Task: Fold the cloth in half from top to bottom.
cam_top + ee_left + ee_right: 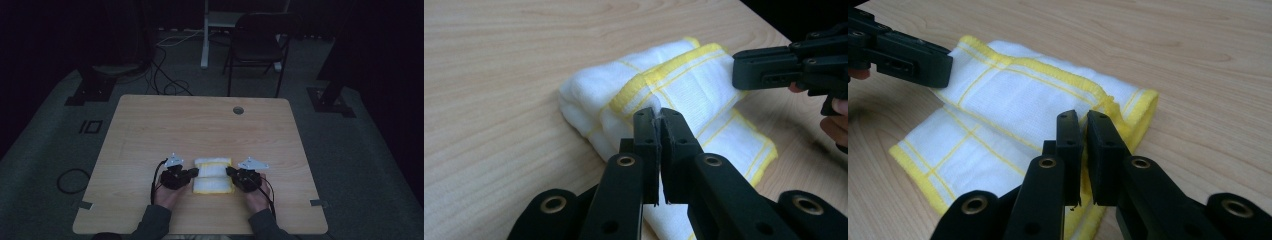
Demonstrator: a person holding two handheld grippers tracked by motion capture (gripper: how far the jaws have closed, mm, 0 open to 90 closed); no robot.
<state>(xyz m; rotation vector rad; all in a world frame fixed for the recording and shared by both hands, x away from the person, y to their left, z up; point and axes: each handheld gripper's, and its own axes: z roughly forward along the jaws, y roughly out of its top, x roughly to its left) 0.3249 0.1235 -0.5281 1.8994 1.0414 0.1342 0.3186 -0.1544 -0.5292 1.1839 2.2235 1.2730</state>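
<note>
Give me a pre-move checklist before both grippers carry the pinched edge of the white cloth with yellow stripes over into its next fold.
1. Left gripper shut on an edge of the folded white cloth with yellow stripes: ok, fabric shows between its jaws.
2. Right gripper shut on the opposite edge: ok, jaws nearly together at the yellow hem.
3. Both grippers at matching spots across the cloth: ok in the high view.
4. How many layers each pinches: cannot tell.
5. Bare light wooden table beyond the cloth for the fold: ok.
6. Cloth lying square to the table edge: ok.
</note>
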